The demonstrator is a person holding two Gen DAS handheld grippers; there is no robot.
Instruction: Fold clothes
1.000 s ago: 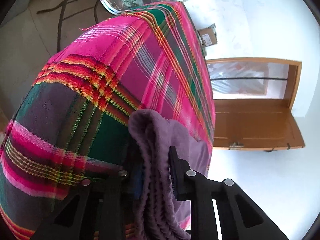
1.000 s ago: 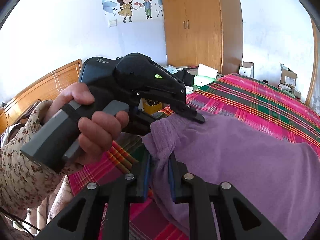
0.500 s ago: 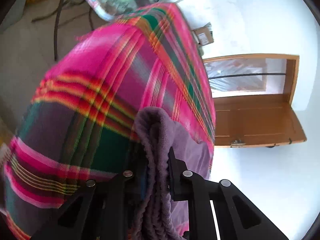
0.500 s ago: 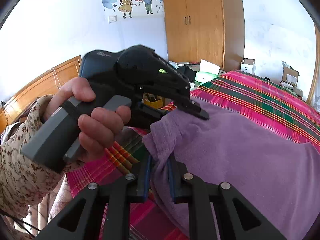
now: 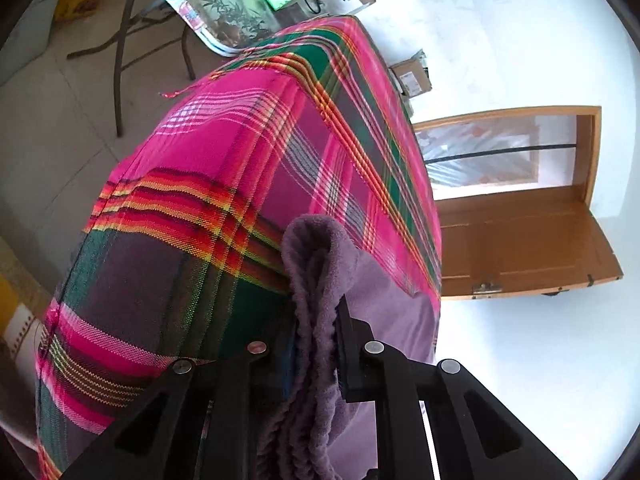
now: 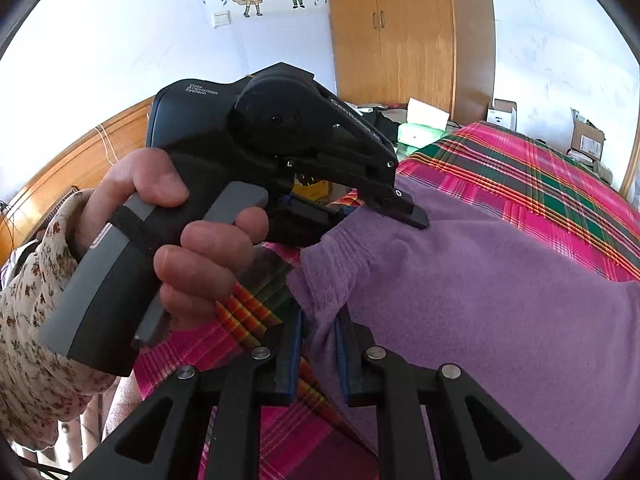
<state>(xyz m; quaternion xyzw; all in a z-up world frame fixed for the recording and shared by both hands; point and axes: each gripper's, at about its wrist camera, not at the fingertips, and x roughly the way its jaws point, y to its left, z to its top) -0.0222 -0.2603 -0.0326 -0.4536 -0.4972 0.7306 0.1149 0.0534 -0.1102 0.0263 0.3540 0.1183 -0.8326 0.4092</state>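
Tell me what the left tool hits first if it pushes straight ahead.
Beyond the purple fleece garment it clamps, the left tool probably meets the plaid bedspread first; depth is unclear.

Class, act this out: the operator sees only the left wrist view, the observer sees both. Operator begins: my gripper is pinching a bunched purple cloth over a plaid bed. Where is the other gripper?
Observer: The right gripper is shut on the same purple cloth, at an edge close beside the left gripper.
Operator: How does the rest of the cloth lie?
Observer: It spreads broadly over the plaid bedcover.
Operator: Who holds my gripper?
Observer: A hand in a floral sleeve squeezes its grey trigger.
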